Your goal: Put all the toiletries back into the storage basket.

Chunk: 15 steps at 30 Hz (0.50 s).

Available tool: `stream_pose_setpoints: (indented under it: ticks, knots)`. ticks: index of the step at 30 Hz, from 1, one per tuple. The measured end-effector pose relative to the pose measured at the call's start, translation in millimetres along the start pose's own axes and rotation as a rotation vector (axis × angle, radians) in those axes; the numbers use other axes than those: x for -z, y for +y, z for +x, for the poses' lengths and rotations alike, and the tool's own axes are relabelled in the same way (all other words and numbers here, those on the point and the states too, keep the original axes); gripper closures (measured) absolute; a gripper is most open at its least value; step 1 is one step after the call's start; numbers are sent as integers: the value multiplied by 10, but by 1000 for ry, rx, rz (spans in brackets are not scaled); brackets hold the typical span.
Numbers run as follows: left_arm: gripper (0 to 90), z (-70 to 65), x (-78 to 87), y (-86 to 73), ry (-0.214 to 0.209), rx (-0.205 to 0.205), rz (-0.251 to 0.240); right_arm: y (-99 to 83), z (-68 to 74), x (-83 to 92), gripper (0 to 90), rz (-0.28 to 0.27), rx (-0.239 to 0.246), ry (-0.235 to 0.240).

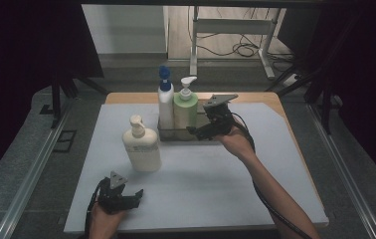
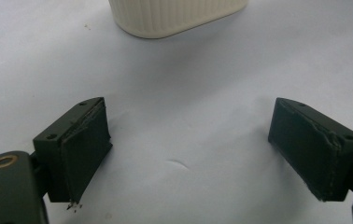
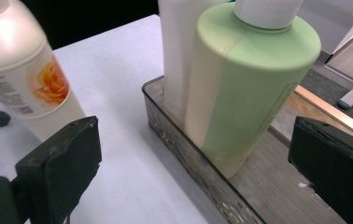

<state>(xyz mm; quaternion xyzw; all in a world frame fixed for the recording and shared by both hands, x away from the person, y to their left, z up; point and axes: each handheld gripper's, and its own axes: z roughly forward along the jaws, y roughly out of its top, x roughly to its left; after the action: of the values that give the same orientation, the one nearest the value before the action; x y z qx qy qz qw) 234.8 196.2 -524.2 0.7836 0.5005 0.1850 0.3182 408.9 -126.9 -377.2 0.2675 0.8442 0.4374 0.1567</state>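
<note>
A: Hovering at the metal tray (image 1: 176, 134), is the right claw (image 1: 196, 131) gripping anything?

B: No. Seen from the right gripper view, its jaws stand wide apart and empty, with the green pump bottle (image 3: 244, 88) between them but not touched. That bottle stands upright in the tray, just beside the white bottle with the blue pump (image 1: 165, 102), so 2 bottles already sit inside, packed to the tray's left end.

A: Why pack them so tight?

B: My guess is to leave bare floor at the tray's other end for 1 more. The cream bottle (image 1: 141, 145) stands upright on the bench (image 1: 216, 184), outside the tray, in front of its left end.

A: And the left claw (image 1: 131, 197)?

B: Open too, holding nothing, resting low on the bench nearer the person than the cream bottle, jaws pointed toward it. I'd judge it waits there so the right hand has room at the tray.
</note>
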Motion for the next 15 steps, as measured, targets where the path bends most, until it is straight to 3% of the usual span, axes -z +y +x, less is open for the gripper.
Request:
stream_pose_setpoints:
  ticks: [15]
  knots:
    - [123, -1, 0, 0, -2, 2, -1, -182, 61, 185, 24, 15, 7, 0]
